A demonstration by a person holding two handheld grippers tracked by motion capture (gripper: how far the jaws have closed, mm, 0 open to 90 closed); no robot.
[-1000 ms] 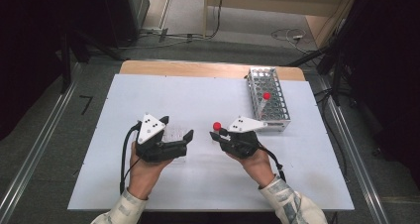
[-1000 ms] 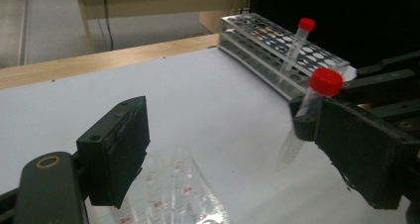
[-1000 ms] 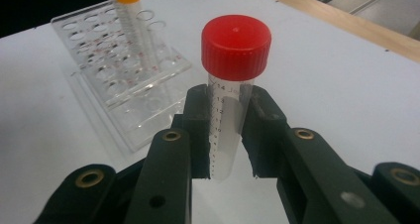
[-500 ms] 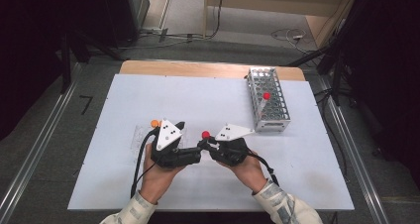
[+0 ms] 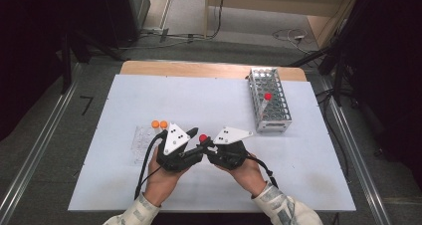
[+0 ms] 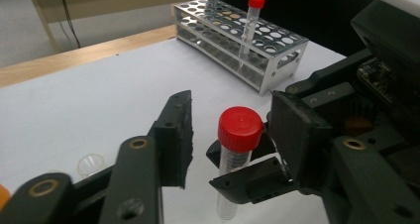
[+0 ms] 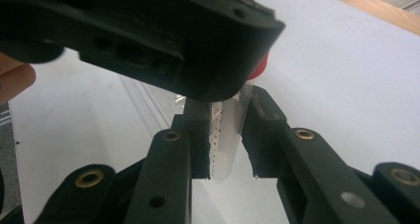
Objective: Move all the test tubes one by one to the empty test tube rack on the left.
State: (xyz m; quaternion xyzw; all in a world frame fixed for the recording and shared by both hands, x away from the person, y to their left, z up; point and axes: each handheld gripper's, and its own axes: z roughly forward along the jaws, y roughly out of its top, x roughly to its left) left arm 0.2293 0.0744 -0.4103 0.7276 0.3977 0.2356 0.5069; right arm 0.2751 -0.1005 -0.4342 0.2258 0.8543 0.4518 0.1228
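The right gripper [image 5: 203, 146] clamps a clear plastic tube with a red screw cap [image 6: 236, 149] upright over the white table [image 5: 209, 105], near its front edge; the left gripper [image 6: 233, 135] has just been closing, its jaws either side of the red cap, not pressing; the perforated metal rack [image 5: 268, 101] at the far right holds one more red-capped tube [image 5: 266, 99]; two orange caps [image 5: 159, 124] lie left of the hands.

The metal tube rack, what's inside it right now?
One clear tube with a red cap stands upright in a hole of the metal tube rack. The other holes that show look empty; the rack's far side is too small to check.
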